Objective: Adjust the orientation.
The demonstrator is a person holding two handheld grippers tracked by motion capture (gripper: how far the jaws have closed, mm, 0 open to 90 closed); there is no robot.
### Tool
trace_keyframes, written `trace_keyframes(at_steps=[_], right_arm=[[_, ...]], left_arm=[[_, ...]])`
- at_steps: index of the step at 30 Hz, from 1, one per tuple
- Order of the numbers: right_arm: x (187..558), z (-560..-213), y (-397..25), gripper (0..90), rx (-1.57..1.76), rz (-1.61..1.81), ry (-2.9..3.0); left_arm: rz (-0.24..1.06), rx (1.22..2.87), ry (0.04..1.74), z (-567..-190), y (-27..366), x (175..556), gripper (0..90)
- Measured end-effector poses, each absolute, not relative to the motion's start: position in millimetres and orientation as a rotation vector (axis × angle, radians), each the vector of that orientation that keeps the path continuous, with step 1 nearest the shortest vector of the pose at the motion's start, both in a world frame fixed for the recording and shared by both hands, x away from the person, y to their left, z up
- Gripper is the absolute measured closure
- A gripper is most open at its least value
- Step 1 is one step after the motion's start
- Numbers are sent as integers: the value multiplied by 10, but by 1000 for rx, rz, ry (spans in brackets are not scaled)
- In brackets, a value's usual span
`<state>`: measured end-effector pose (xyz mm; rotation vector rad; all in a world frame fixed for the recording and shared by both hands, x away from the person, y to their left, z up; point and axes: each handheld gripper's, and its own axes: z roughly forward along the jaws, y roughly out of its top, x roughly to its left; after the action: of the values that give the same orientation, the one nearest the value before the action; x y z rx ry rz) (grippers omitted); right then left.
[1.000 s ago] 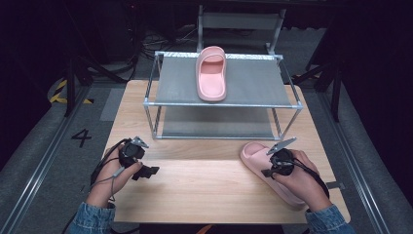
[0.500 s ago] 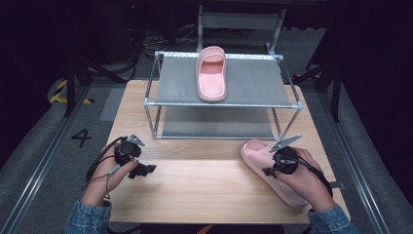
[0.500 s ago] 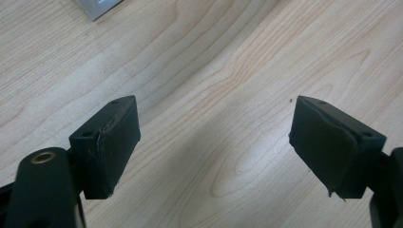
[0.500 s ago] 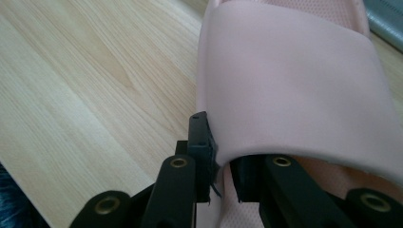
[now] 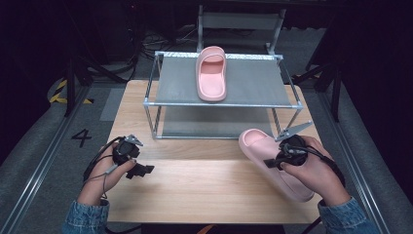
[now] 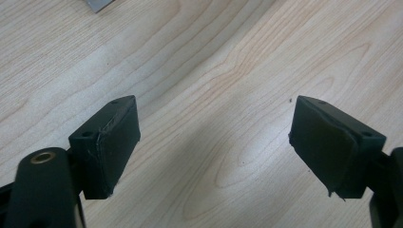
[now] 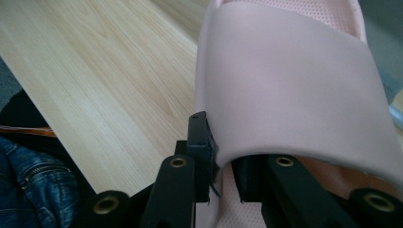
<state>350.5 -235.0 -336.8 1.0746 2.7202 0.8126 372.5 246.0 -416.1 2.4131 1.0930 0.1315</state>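
At the near right of the desk (image 5: 195,190), the right claw (image 7: 223,166) is clenched on the strap edge of a pink slipper (image 5: 272,163), one jaw outside the strap and one under it. The slipper lies slantwise, its toe toward the rack (image 5: 160,87). At the near left, the left claw (image 6: 214,142) hangs released over bare wood, jaws wide apart. Farther off, a second slipper (image 5: 211,73) rests on the rack's top shelf.
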Motion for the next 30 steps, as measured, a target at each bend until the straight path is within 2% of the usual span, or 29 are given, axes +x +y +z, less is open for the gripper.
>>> trace_keyframes(at_steps=[18, 30], right_arm=[[3627, -2514, -2198, 794, 1043, 909, 2695], [3983, -2223, -2117, 794, 1098, 862, 2642]], left_arm=[[121, 2405, 1089, -4136, 2496, 3719, 174], [126, 2413, 1081, -4134, 2497, 3718, 174]])
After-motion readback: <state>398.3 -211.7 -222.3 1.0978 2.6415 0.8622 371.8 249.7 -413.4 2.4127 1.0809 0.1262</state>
